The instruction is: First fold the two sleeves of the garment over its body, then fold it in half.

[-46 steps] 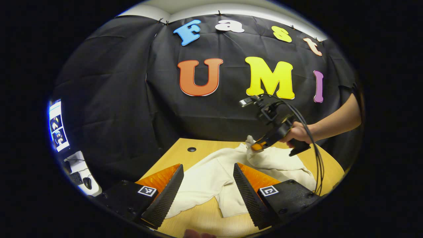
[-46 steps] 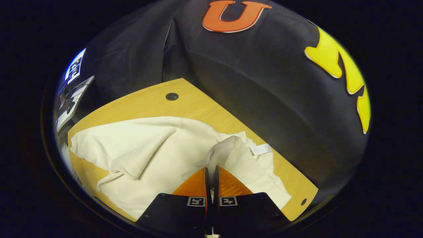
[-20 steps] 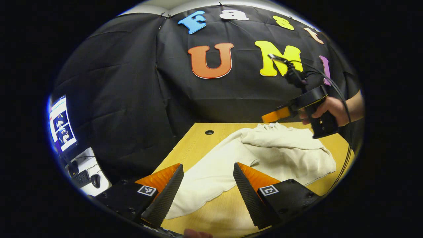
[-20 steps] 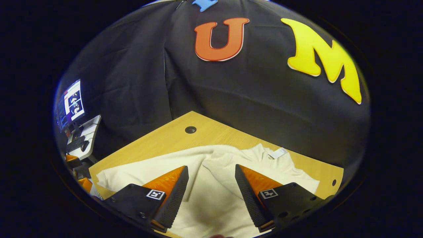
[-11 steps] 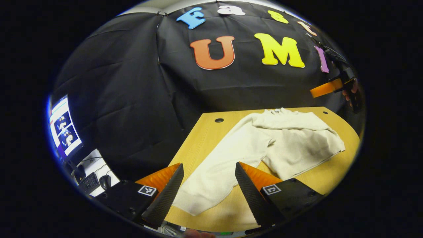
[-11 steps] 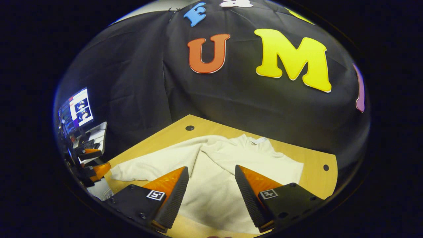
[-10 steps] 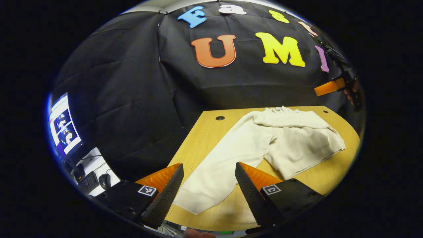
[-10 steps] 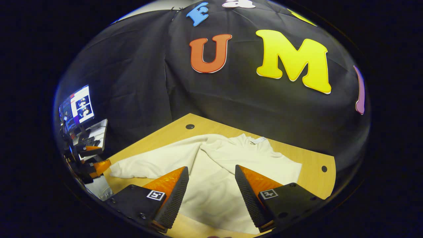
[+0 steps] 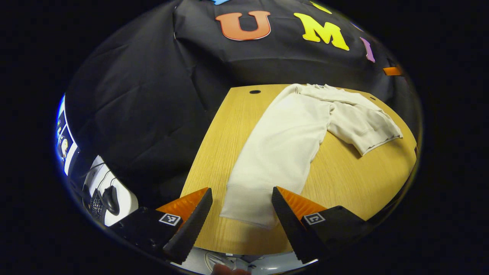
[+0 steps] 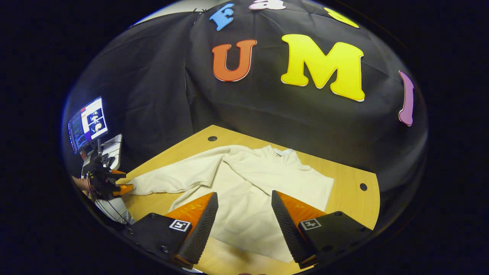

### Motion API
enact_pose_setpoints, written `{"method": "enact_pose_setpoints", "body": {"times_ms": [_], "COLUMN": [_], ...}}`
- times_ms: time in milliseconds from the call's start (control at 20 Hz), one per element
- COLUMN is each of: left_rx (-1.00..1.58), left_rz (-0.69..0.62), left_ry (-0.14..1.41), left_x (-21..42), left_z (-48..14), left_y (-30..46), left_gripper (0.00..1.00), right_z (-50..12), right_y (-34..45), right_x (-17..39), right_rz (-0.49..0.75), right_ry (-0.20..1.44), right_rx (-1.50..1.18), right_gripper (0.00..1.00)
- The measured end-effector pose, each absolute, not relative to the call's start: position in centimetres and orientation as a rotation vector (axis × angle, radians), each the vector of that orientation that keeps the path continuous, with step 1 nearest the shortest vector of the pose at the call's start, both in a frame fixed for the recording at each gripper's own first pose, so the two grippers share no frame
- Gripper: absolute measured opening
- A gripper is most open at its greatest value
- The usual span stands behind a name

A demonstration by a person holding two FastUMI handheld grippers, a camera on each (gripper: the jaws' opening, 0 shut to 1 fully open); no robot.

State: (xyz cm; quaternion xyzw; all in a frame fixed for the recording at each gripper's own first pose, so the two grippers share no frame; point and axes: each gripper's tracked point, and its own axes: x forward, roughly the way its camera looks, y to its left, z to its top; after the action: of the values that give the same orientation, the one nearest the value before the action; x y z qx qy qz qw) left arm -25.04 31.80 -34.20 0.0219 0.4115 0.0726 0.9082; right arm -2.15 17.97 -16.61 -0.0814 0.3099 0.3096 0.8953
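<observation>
Grippers number two, garment one, bench one. In the left gripper view the left gripper (image 9: 240, 208) has its fingers spread apart, clamped on nothing, with the cuff end of the outstretched sleeve (image 9: 284, 147) lying between them on the bench (image 9: 344, 179). In the right gripper view the right gripper (image 10: 243, 214) is likewise spread wide and empty, poised over the near part of the garment (image 10: 248, 191).

The bench is a light wooden top with small round holes in it — two of them can be counted in the right gripper view, one at the far left corner and one by the right edge. Black cloth hangs behind it as the booth's wall. Off to the left, beyond the bench, a lit monitor (image 10: 88, 123) stands on a white side desk, where the left gripper view also picks out a computer mouse (image 9: 111, 199).

The garment is cream-coloured, soft and slightly wrinkled, lying flat on the bench. One sleeve is folded across the body, running slantwise from the far shoulder toward the middle. The other sleeve stretches straight out to the left, its ribbed cuff near the bench's edge. A small white label sits at the neckline, on the side toward the wall. Farther left in the right gripper view, the left gripper shows again at the cuff — whether it touches the cloth cannot be told.
</observation>
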Motion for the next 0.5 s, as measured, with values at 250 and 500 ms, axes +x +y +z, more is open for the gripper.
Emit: {"method": "enact_pose_setpoints", "body": {"times_ms": [250,500], "left_rx": [-0.019,-0.107], "left_rz": [0.086,0.069], "left_ry": [0.886,0.899], "left_x": [-25.3,-25.4], "left_z": [-35.7,-36.3], "left_y": [31.3,30.4], "left_gripper": [1.00,0.96], "right_z": [-17.0,-16.9], "right_y": [16.9,17.3], "right_x": [-3.2,-3.4], "right_rz": [0.630,0.640], "right_ry": [0.662,0.655], "right_rx": [-0.192,-0.198], "right_gripper": [0.88,0.88]}}
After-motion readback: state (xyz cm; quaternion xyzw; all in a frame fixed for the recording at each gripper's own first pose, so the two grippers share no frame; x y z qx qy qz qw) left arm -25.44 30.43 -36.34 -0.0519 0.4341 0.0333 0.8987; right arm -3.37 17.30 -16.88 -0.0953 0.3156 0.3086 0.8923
